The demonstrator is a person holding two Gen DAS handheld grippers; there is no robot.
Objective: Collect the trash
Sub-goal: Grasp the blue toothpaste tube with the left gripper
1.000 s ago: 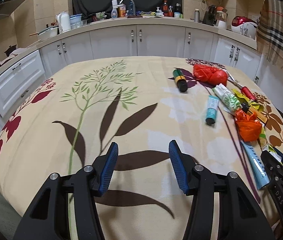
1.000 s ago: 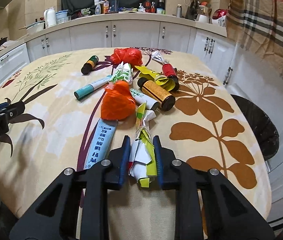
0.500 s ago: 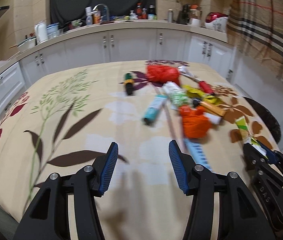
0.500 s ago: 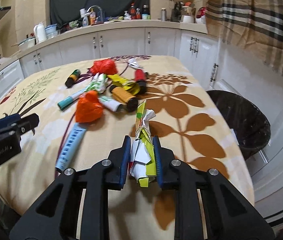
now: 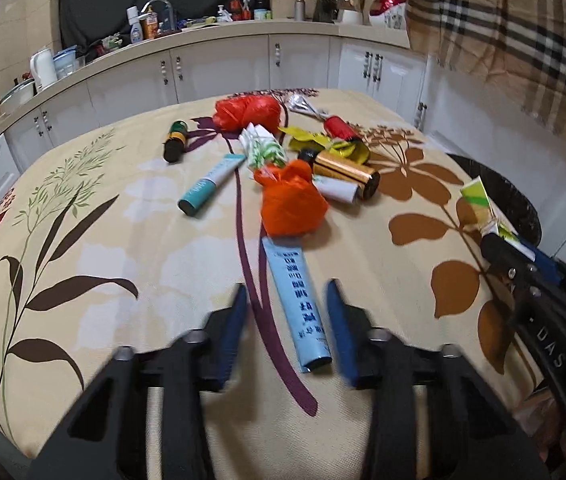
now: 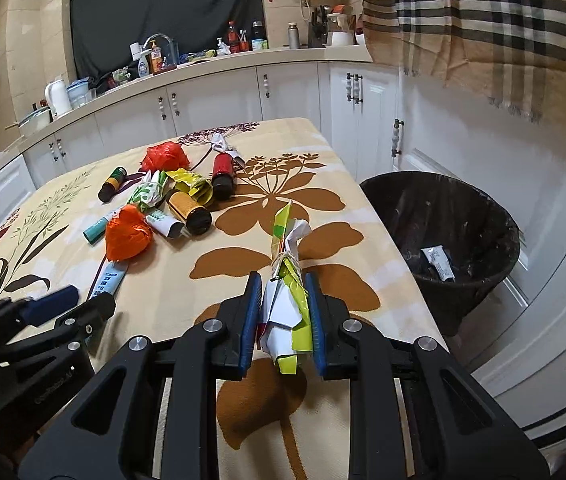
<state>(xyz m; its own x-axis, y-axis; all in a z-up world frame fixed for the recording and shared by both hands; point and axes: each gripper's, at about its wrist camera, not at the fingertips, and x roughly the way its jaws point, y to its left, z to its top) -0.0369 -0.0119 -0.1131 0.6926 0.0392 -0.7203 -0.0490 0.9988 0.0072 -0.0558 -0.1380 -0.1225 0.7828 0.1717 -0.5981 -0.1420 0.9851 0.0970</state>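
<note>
My right gripper [image 6: 283, 300] is shut on a crumpled yellow-green and white wrapper [image 6: 287, 276], held above the table's right side. A black trash bin [image 6: 443, 224] stands on the floor to its right, with a tube inside. My left gripper [image 5: 287, 312] is open, its fingers either side of the lower end of a light blue tube [image 5: 295, 300] lying on the tablecloth. Beyond lie an orange bag [image 5: 291, 204], a teal tube [image 5: 209, 184], a gold bottle [image 5: 347, 172], a red bag [image 5: 247, 112] and other litter.
The table [image 5: 103, 260] has a floral cloth. White kitchen cabinets [image 6: 211, 104] run behind it, with a cluttered counter. A plaid cloth [image 6: 483, 20] hangs at upper right. The right gripper shows at the left wrist view's right edge [image 5: 503, 240].
My left gripper has swung right over the table to straddle the light blue tube. My right gripper has carried the wrapper right, bringing the bin into view.
</note>
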